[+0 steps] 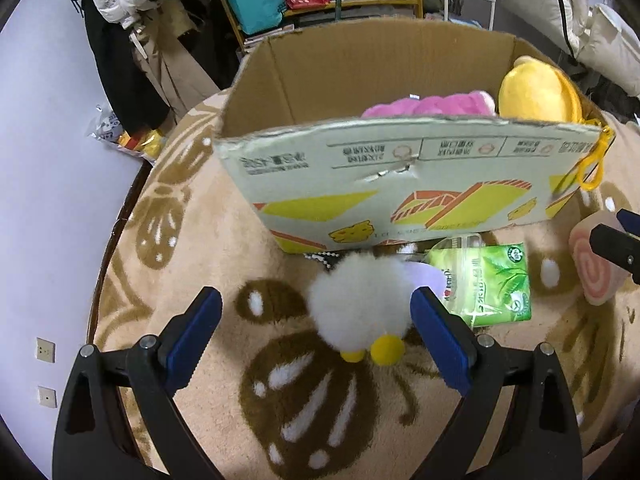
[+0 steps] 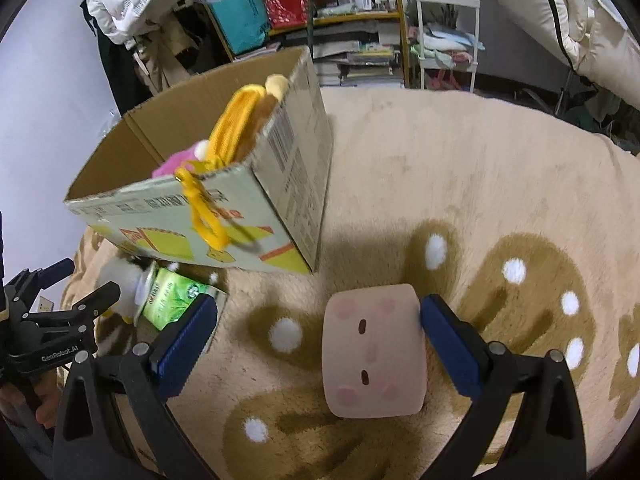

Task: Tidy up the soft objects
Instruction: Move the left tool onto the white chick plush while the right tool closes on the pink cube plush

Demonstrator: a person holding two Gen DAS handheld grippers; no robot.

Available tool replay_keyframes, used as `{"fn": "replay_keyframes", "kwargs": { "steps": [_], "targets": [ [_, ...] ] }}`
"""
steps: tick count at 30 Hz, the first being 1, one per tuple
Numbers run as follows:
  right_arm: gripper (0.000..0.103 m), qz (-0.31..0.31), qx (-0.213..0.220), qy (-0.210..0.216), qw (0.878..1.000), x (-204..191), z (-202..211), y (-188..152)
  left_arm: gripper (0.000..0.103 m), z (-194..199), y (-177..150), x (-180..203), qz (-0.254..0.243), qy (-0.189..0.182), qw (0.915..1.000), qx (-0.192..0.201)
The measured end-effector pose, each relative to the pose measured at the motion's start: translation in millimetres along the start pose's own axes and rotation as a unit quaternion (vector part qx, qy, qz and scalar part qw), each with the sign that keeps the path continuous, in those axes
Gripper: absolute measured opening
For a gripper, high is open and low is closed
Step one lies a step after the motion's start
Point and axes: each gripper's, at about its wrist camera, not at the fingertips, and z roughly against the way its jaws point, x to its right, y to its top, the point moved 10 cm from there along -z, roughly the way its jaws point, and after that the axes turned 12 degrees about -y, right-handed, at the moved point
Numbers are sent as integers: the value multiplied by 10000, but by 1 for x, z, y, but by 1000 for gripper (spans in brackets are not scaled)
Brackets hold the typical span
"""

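left wrist view showed the left gripper (image 1: 316,316) spread wide over a beige blanket (image 1: 192,264) with brown butterfly shapes, its blue pads (image 1: 440,340) standing on either side of a white fluffy toy (image 1: 360,300) with two small yellow balls at its near edge. the right pad sat just beside the fluff, the left pad apart from it, and nothing was pinched. a green tissue pack (image 1: 492,284) lay just beside the toy, near the foot of an open cardboard box (image 1: 400,184) printed with yellow shapes. inside the box rested a pink plush (image 1: 424,106) and a yellow plush (image 1: 536,94), whose yellow clip (image 1: 596,160) hung over the front wall at the corner. at the right edge of that view, the other tool's dark fingers crossed in front of a pink swirl-ended cushion toy (image 1: 592,272).

right wrist view showed the right gripper (image 2: 316,320) also spread, with a pale pink block-shaped toy (image 2: 374,350), marked with two dark spots and faint blush patches, lying on the blanket (image 2: 480,160) between its fingers. the right pad (image 2: 448,344) was touching or nearly touching the toy's side; the left pad stood well apart. the box (image 2: 288,184) stood beyond and to the left, with the clip (image 2: 204,212) dangling down its printed face and the tissue pack (image 2: 172,296) at its base. the left tool (image 2: 60,312) and part of a hand (image 2: 24,400) appeared at the left edge. shelves, a white jacket and a cart filled the background.
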Motion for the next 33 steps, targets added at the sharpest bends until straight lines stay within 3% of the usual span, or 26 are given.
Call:
{"fn": "replay_keyframes", "kwargs": {
  "steps": [8, 16, 20, 25, 28, 31, 33],
  "targets": [
    [103, 150, -137, -150, 9997, 1, -6, -4, 94, -18, 1, 2, -81, -3, 9999, -145],
    [103, 292, -47, -306, 9991, 3, -4, 1, 94, -23, -3, -6, 247, -167, 9993, -235],
    [103, 317, -64, -336, 9989, 5, -2, 1, 87, -25, -5, -8, 264, -208, 9992, -233],
    [95, 223, -292, -358, 9987, 12, -11, -8, 87, -23, -5, -8, 195, -87, 9997, -102],
    [86, 129, -486, -264, 9984, 15, -16, -14, 78, -24, -8, -4, 174, -164, 9996, -138],
    [78, 178, -620, -327, 9974, 15, -19, -21, 61, -21, -12, 4, 103, -278, 9994, -168],
    [74, 251, -595, -408, 9971, 15, -18, -22, 34, -22, -15, 12, -66, -344, 9990, -264]
  ]
}}
